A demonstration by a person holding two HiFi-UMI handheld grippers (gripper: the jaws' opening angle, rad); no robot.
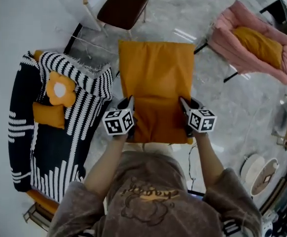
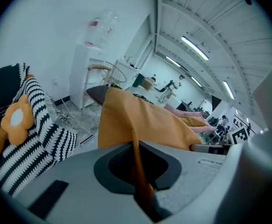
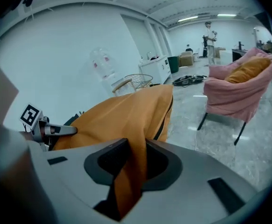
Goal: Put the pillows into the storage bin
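I have the left gripper [image 1: 129, 105] clamped tight on the orange pillow [image 1: 156, 83], near-left edge. The right gripper [image 1: 185, 105] pinches a thicker fold at the near-right edge.

The right tongs [image 3: 130, 171] clamp orange fabric [image 3: 122, 118], a pink chair [image 3: 239, 90] beyond.

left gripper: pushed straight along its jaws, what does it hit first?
The orange pillow that the left gripper is shut on fills that line; beyond it probably the brown-seated chair, depth unclear.
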